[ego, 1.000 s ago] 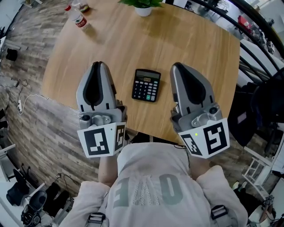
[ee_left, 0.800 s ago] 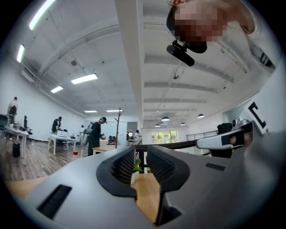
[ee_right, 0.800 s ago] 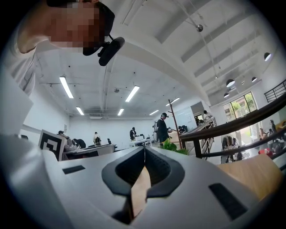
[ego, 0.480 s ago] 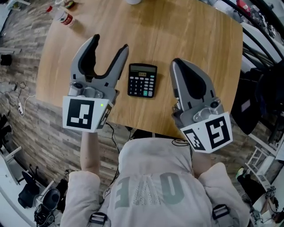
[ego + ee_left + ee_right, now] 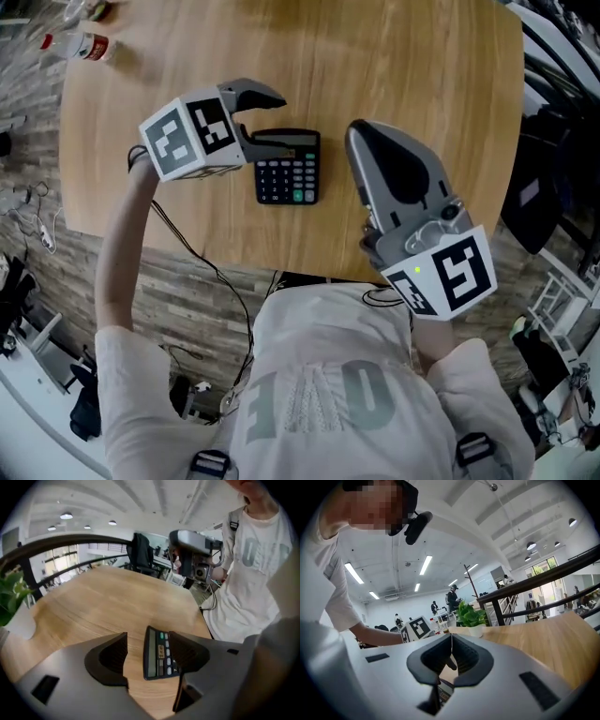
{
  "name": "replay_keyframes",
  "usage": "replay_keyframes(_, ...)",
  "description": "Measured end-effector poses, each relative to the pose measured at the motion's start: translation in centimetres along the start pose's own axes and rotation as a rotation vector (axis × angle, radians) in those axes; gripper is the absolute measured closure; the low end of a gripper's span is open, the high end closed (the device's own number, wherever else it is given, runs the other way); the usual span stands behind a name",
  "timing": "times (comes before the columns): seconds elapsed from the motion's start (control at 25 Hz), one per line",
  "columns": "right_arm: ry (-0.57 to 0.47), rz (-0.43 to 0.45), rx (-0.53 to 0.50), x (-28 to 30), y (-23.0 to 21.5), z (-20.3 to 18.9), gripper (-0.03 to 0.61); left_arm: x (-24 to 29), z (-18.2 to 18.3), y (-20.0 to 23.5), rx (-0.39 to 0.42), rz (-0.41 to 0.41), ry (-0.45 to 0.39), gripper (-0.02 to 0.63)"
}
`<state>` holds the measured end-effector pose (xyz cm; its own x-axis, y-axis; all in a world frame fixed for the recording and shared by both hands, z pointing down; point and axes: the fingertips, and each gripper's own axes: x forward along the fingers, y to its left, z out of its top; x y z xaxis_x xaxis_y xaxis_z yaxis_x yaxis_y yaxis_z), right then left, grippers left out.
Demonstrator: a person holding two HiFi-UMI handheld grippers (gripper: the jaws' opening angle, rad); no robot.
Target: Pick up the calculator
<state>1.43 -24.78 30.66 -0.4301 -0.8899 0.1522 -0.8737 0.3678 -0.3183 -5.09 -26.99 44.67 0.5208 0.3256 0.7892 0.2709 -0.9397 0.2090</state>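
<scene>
A black calculator (image 5: 289, 169) lies flat on the round wooden table (image 5: 422, 75), near its front edge. My left gripper (image 5: 275, 119) comes in from the left and tilts down over the calculator's display end. Its jaws have just been opening and now stand wide. In the left gripper view the calculator (image 5: 158, 656) shows in the gap of the left gripper (image 5: 148, 639), and neither pad touches it. My right gripper (image 5: 359, 134) is shut and empty, just right of the calculator. Its pads meet in the right gripper (image 5: 451, 639) view.
A plastic bottle (image 5: 80, 44) lies at the table's far left. A potted plant (image 5: 471, 616) in a white pot stands at the far side. The table's front edge is close to the calculator. Cables hang below the table on the left.
The left gripper went from shut to wide open. It swung from pointing ahead to pointing right and down over the calculator. The right gripper sank a little and stayed shut.
</scene>
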Motion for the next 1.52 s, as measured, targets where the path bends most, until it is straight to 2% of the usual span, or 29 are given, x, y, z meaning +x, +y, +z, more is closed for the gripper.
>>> replay_keyframes(0.24,0.055,0.01,0.069,1.0,-1.2,-2.3,0.558,3.0,-3.6,-0.6,-0.029,-0.289,0.289,0.345)
replay_keyframes(0.6,0.086,0.04,0.12,2.1,-2.2,-3.5,0.558,5.3,-5.5,-2.6,-0.058,-0.555,0.484,0.35)
replay_keyframes(0.88,0.104,0.041,0.152,2.6,-2.8,-4.7,0.558,5.8,-5.2,-3.0,-0.105,-0.636,0.456,0.364)
replay_keyframes(1.28,0.116,0.07,0.134,3.3,-1.8,-4.8,0.558,6.0,-5.0,-4.4,-0.125,-0.709,0.455,0.364)
replay_keyframes(1.44,0.125,0.08,0.127,3.0,-1.6,-4.9,0.558,6.2,-5.1,-4.7,-0.125,-0.714,0.464,0.371)
replay_keyframes(1.52,0.129,0.077,0.131,2.9,-1.6,-5.1,0.558,6.4,-5.2,-4.4,-0.123,-0.7,0.462,0.396)
